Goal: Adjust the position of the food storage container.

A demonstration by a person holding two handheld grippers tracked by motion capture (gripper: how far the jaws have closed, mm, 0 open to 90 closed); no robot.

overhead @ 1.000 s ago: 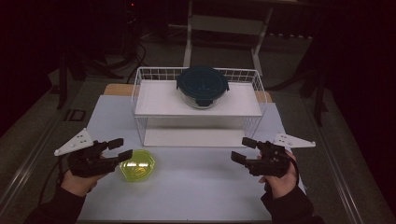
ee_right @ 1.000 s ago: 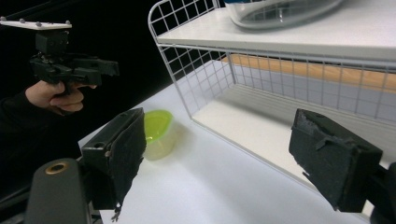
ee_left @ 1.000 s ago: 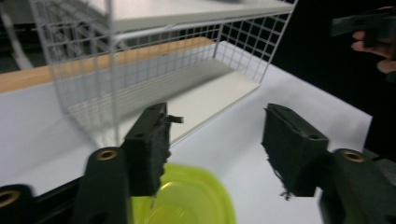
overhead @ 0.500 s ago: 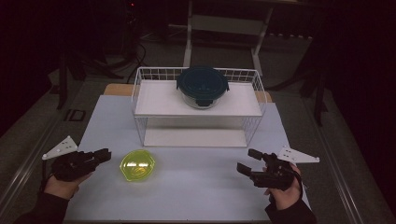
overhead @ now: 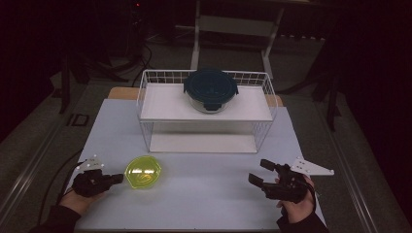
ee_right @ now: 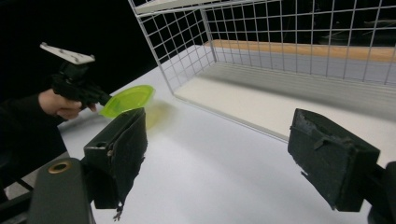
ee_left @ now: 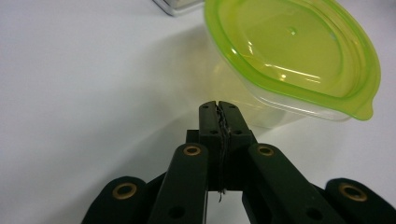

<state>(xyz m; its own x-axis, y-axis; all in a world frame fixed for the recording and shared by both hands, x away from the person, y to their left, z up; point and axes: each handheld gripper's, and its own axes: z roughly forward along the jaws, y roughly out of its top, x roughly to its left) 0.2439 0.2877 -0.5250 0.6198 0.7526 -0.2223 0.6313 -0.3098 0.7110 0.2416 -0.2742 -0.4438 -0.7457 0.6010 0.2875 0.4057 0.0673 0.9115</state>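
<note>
Both grippers sit low at the near edge of the table (overhead: 204, 194), neither holding anything. The left gripper (overhead: 116, 178) at about 8 o'clock has its jaws pressed fully together, tips aimed at the yellow-green lidded container (overhead: 143, 172) just beside them at 7 o'clock. In the left gripper view the tips (ee_left: 218, 116) stop just short of the container's clear wall (ee_left: 261, 105), under the overhanging lid; whether they touch is hard to say. Closed like that, it reads as a pointing or nudging pose, not a grasp.

The right gripper (overhead: 265, 174) at 4 o'clock has its jaws spread wide, well apart from everything, facing the wire rack (overhead: 265, 92) at 12 o'clock. Wide jaws suggest it's readied to take something.

On the rack's upper shelf sits a round dark-lidded container (overhead: 210, 89), out of the way; the lower shelf (overhead: 201, 143) is bare, perhaps a destination.
</note>
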